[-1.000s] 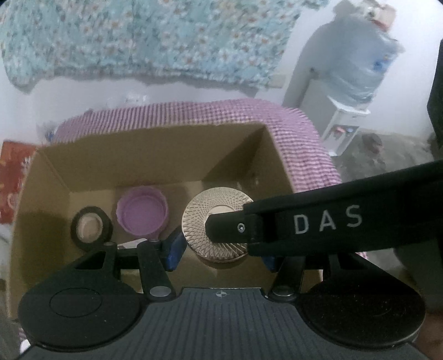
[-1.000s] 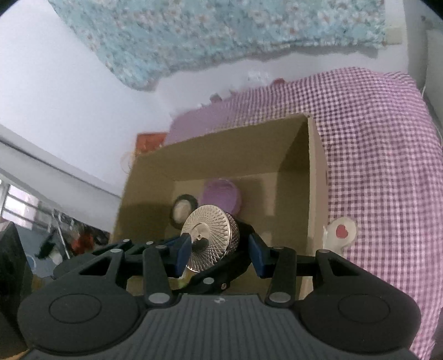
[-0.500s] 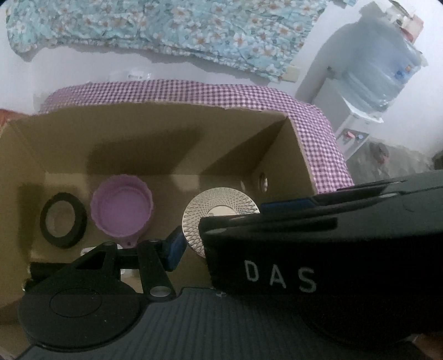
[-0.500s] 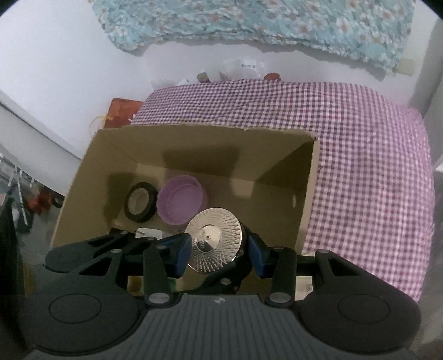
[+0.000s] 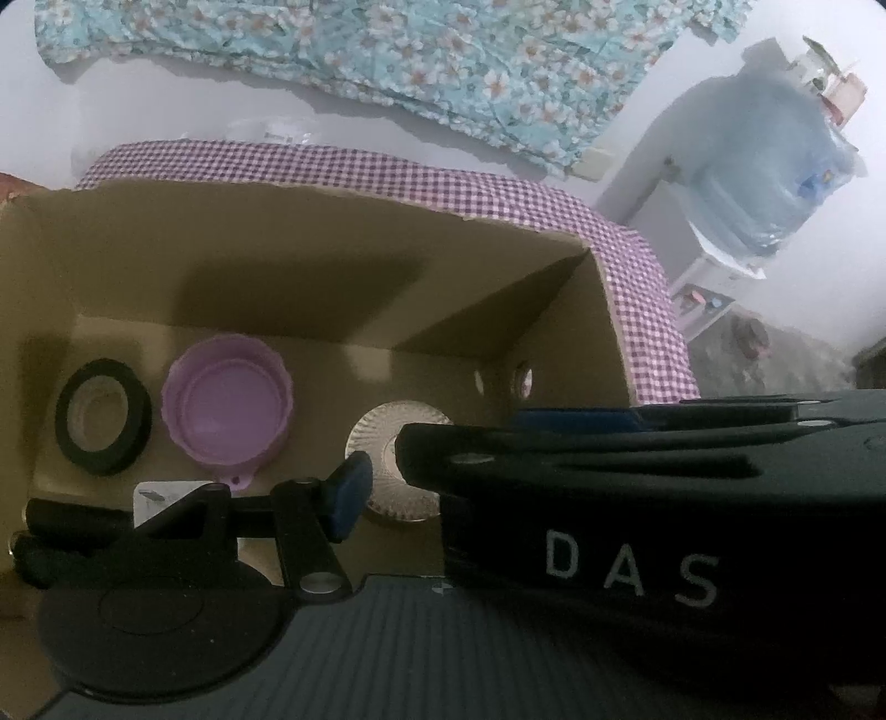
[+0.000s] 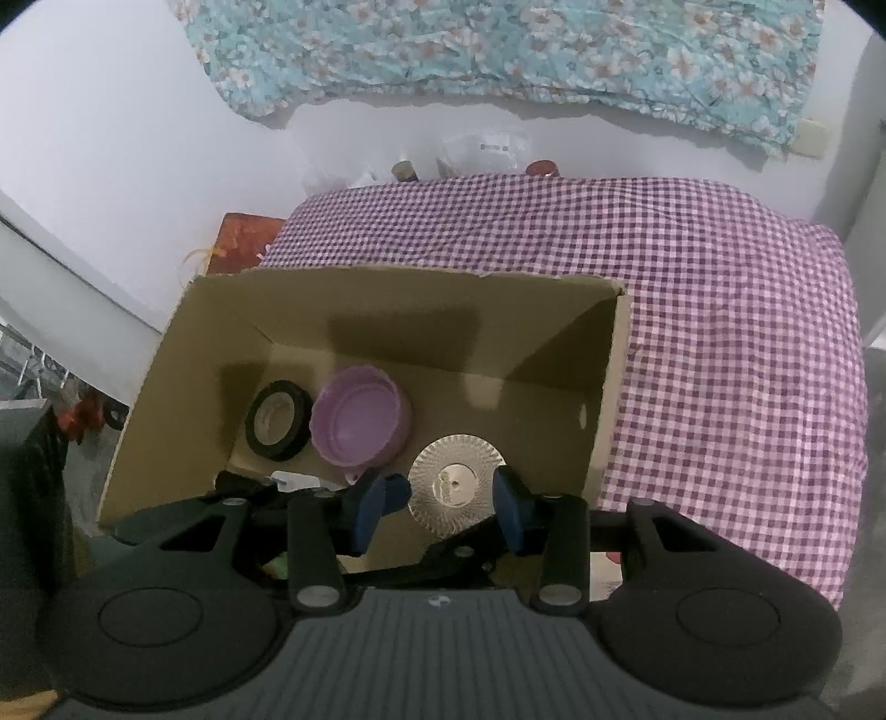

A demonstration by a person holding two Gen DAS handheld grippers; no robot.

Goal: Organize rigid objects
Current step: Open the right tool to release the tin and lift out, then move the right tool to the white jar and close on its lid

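Fingers of the right gripper [image 6: 453, 498] stand partly spread on either side of the patterned metal disc [image 6: 457, 484], which lies on the floor of the cardboard box [image 6: 387, 299]; whether the blue pads actually press its edge I cannot tell. The left gripper [image 5: 437, 487] is opening its jaws. Only its left blue finger [image 5: 346, 495] shows, just beside the disc's rim, while the other finger is hidden behind the black body marked "DAS" that crosses in front of it. That body also covers the disc's right part.

Just left of the disc, a little farther in, sits the purple lid [image 6: 360, 423] with its hollow side up, and left of that, almost touching it, the black tape roll [image 6: 277, 421]. A small white scrap near the left finger's linkage is too cut off to identify. Beyond and right of the box spreads the purple checked cloth [image 6: 720, 332]. Farthest off, a floral fabric [image 6: 498, 50] hangs on the wall.
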